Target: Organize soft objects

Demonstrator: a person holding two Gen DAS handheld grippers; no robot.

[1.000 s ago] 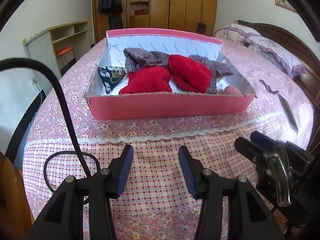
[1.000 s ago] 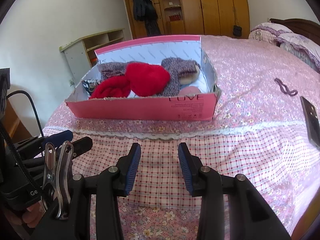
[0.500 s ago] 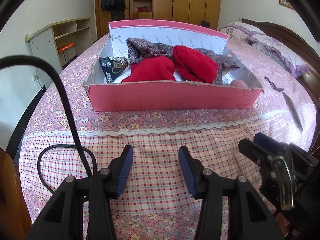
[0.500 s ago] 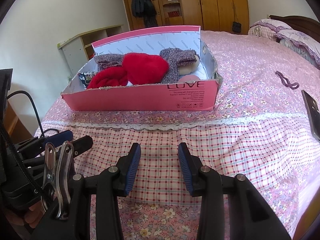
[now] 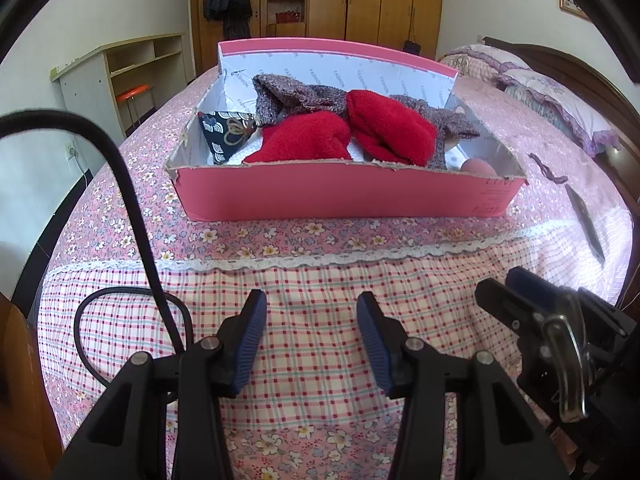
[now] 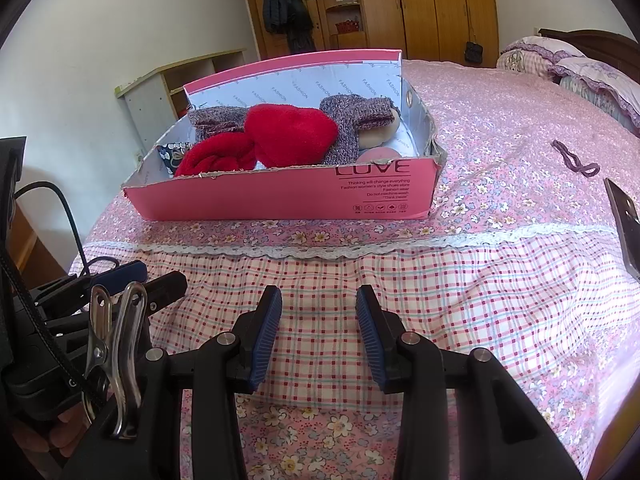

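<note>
Pink shoebox point(image 6: 280, 200) on bed point(image 6: 500, 280), far of both grippers, near wall printed "LOVE" point(image 6: 374, 169) with small lines below: "Thinking will change everything", "Fashion women's style shoes store", "Do not machine-wash", "Think inside"; row of tiny icons under that, unreadable. White inner lining point(image 5: 320, 74) repeating "FASHION". Inside box: two red fleece pieces point(image 5: 344, 136) side by side in middle, grey-purple knit items point(image 5: 296, 96) behind and to right, dark patterned pouch point(image 5: 226, 134) in left end, beige round item point(image 6: 378, 136) and pink round item point(image 6: 378, 156) at right end, partly hidden. Left hand-held gripper point(image 5: 310, 336) over checked bedspread, jaws moderately apart, nothing between. Right hand-held gripper point(image 6: 318, 330) likewise part open, empty, beside the left. Purple hair tie point(image 6: 576, 160) and flat dark phone-like slab point(image 6: 624, 224) on bed far right, apart from box. Black cable point(image 5: 120, 200) at left.
</note>
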